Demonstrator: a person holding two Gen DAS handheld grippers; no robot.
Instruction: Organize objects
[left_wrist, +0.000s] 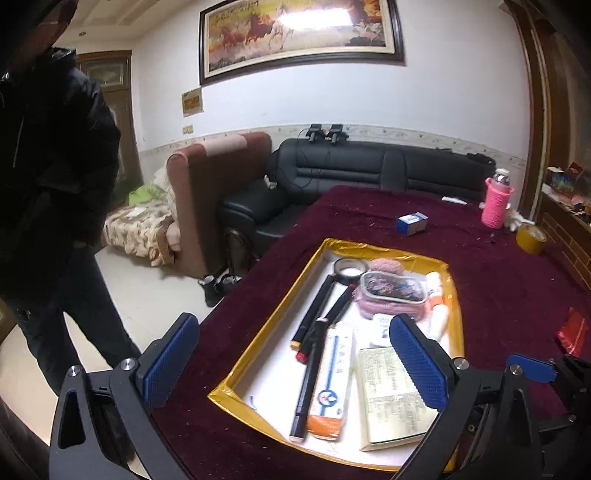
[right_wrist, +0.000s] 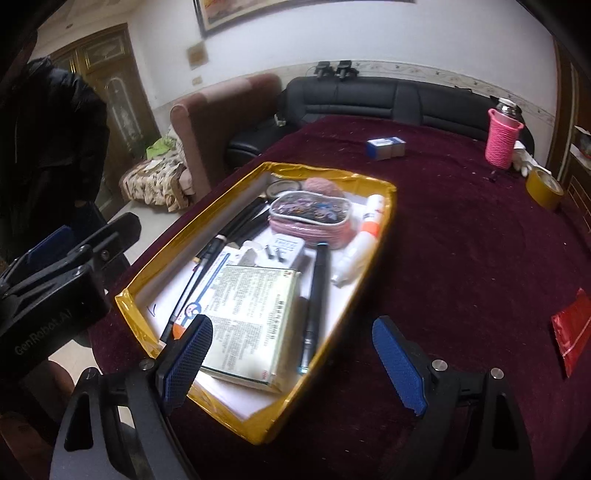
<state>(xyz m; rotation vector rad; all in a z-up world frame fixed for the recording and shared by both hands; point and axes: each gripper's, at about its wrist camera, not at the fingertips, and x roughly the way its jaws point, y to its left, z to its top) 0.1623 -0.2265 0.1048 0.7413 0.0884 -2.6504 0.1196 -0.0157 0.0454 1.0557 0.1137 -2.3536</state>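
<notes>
A gold-rimmed white tray (left_wrist: 384, 250) (right_wrist: 390, 206) sits on the maroon tablecloth. It holds black markers (left_wrist: 314, 314), a flat medicine box (left_wrist: 391, 398) (right_wrist: 251, 317), a tube box (left_wrist: 328, 384), a pink pouch of clips (left_wrist: 391, 291) (right_wrist: 310, 218), a tape ring (left_wrist: 349, 266) and white bottles (right_wrist: 369, 225). My left gripper (left_wrist: 295, 362) is open and empty above the tray's near end. My right gripper (right_wrist: 295, 358) is open and empty over the tray's near right corner. A blue-white box (left_wrist: 413, 222) (right_wrist: 386, 147) lies beyond the tray.
A pink-sleeved bottle (left_wrist: 496, 201) (right_wrist: 503, 138), a yellow tape roll (left_wrist: 531, 238) (right_wrist: 545, 188) and a red packet (left_wrist: 572, 330) (right_wrist: 574, 328) lie on the cloth at the right. A black sofa (left_wrist: 351, 173) stands behind the table. A person in black (left_wrist: 55, 177) stands left.
</notes>
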